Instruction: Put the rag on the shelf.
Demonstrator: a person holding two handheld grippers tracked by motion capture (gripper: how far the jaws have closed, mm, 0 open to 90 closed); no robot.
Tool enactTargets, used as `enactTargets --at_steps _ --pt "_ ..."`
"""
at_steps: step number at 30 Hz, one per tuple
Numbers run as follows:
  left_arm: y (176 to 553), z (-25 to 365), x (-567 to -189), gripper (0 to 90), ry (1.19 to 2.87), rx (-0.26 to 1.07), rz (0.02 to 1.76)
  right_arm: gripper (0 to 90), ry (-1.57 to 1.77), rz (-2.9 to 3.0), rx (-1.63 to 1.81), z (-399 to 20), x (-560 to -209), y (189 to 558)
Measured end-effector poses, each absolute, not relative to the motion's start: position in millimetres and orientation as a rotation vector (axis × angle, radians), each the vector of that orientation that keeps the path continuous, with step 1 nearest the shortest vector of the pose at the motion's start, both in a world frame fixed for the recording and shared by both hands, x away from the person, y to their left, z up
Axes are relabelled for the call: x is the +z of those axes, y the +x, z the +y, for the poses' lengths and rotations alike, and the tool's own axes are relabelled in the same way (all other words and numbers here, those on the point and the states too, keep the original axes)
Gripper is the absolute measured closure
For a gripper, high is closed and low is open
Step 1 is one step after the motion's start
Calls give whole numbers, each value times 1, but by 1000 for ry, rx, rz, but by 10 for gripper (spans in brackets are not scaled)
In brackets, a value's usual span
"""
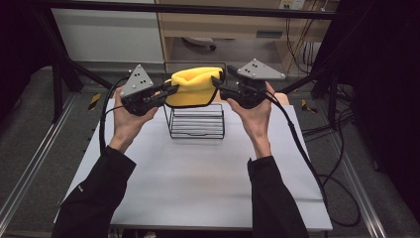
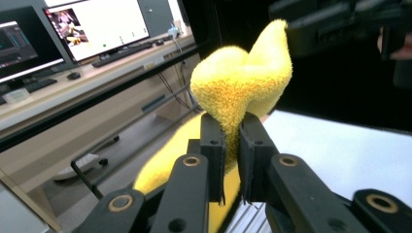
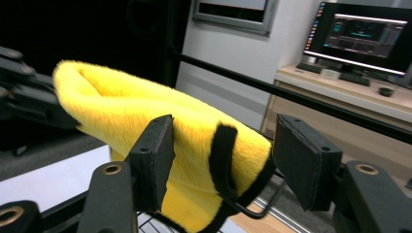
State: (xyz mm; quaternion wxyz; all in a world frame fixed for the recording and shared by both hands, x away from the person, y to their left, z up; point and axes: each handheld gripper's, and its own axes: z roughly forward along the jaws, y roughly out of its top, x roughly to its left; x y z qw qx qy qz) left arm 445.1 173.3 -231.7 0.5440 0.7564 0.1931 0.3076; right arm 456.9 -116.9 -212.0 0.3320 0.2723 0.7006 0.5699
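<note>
Draped over the top of the black wire rack (image 1: 196, 120), the yellow cloth (image 1: 194, 86) looks mid-hanging: the left gripper (image 1: 172, 91) is clamped on its near corner, the right gripper (image 1: 216, 85) stands apart around the other, so smoothing or letting go probably follows.

Black sleeves (image 1: 94, 193); 2 black hand-held grippers, grey plates (image 1: 136, 79).

Bright yellow cloth (image 1: 194, 84) edged in black, centre frame; black wire rack (image 1: 196, 121) below; white desk (image 1: 198, 173).
</note>
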Motion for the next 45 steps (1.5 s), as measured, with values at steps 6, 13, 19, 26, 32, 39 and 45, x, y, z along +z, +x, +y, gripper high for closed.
enactTargets --at_steps 6,13,19,26,32,39,45 --pt "448 174 -247 815 1827 692 472 623 716 1931 1470 -108 -216 462" --pt "448 172 -256 779 1845 674 526 826 735 2000 1450 -105 -237 459" --pt "442 170 -236 544 1824 610 581 828 733 2001 1420 -103 -246 457" --pt "438 158 -213 489 1808 581 644 826 720 2009 1376 -99 -252 456" --pt "440 150 -225 782 1917 574 713 798 732 2010 1390 -103 -252 454" --pt "438 162 -244 838 1937 586 718 627 780 1981 1482 -115 -244 449" --pt "438 173 -251 838 1943 606 721 512 811 1895 1524 -122 -234 449"
